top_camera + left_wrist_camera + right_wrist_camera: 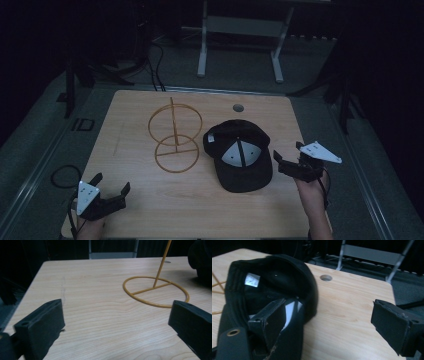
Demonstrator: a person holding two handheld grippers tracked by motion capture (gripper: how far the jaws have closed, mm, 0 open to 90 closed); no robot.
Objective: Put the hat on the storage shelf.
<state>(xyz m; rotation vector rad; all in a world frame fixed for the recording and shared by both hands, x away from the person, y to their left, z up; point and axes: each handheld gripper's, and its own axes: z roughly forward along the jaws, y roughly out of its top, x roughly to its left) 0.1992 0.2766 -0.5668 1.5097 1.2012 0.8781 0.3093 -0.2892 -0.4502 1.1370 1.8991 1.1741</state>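
A black cap [239,154] lies upside down on the wooden table [140,210], right of centre, showing its white lining and a label [252,280]. A yellow wire stand [176,136] with a round base [155,291] and an upper ring rises just left of the cap. My right gripper [289,156] hovers open at the cap's right edge; in the right gripper view its left jaw overlaps the cap [274,287]. My left gripper [111,184] is open near the front left corner, with nothing between its jaws.
A round cable hole [238,107] sits near the table's far edge. Behind the table a white metal frame [240,40] stands on the dark floor. A black cable [65,176] loops off the left edge. Bare wood spans the front middle.
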